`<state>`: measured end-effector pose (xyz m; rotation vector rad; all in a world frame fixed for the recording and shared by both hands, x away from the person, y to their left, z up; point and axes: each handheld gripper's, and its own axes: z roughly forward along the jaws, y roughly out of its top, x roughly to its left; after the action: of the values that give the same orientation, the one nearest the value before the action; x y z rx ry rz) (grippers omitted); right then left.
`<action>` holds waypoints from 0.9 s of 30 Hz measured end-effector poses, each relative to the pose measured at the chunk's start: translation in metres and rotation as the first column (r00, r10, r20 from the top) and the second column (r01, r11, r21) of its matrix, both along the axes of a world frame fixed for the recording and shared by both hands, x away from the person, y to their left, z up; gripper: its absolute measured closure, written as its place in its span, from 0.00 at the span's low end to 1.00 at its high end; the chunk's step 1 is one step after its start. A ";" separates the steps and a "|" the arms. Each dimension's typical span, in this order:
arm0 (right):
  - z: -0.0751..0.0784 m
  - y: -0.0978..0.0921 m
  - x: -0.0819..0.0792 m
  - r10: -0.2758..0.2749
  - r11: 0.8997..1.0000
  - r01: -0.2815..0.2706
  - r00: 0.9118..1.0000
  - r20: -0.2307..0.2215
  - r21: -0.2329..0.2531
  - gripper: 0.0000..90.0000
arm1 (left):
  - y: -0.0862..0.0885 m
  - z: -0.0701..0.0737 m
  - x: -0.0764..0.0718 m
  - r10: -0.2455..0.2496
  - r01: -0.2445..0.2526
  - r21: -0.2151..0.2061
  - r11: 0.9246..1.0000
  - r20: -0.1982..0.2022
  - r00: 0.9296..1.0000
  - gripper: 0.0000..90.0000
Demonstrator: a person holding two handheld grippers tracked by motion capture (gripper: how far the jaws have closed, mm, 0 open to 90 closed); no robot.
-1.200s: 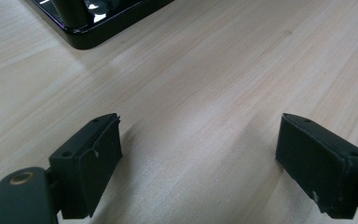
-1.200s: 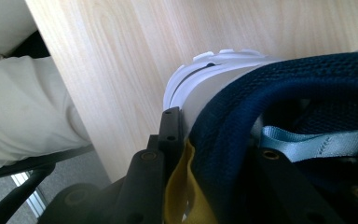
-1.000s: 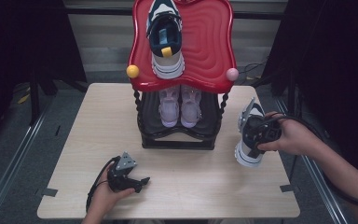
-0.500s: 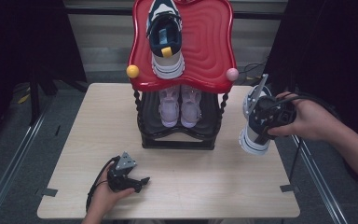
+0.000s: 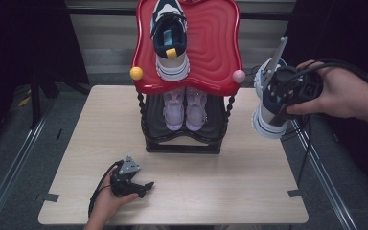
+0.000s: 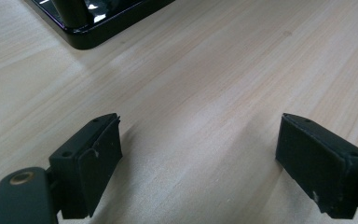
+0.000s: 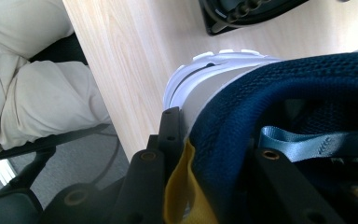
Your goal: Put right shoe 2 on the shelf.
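At the right of the high view, the right tool (image 5: 281, 98) is clamped on the navy sneaker (image 5: 267, 108), held airborne, toe down; its mate (image 5: 170, 40) lies upper left on the red shelf (image 5: 211, 43). The left tool (image 5: 136, 184) rests spread (idle) on the tabletop (image 5: 220, 182).

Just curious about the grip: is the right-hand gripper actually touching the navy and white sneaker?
Touching. In the right gripper view, the right gripper has its black jaws clamped on the navy and white sneaker, pressed against its collar.
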<state>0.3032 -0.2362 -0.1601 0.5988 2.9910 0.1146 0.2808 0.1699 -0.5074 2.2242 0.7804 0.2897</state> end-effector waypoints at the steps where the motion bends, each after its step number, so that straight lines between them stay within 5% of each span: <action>1: 0.006 0.002 -0.001 -0.003 1.000 0.003 1.000 0.006 -0.005 0.82 | 0.000 0.000 0.000 -0.001 0.001 -0.003 1.000 0.000 1.000 0.15; 15: 0.079 0.035 0.004 0.023 0.998 -0.015 0.991 0.134 -0.064 0.82 | 0.000 0.000 0.000 -0.001 0.001 0.003 1.000 0.006 1.000 0.15; 27: 0.099 0.088 0.029 0.082 0.996 -0.071 0.975 0.207 -0.061 0.82 | 0.000 -0.001 0.000 0.005 -0.005 -0.017 1.000 0.001 1.000 0.15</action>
<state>0.3318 -0.1486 -0.0614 0.4365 2.8026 0.0963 0.2811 0.1697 -0.5082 2.2058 0.7852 0.2855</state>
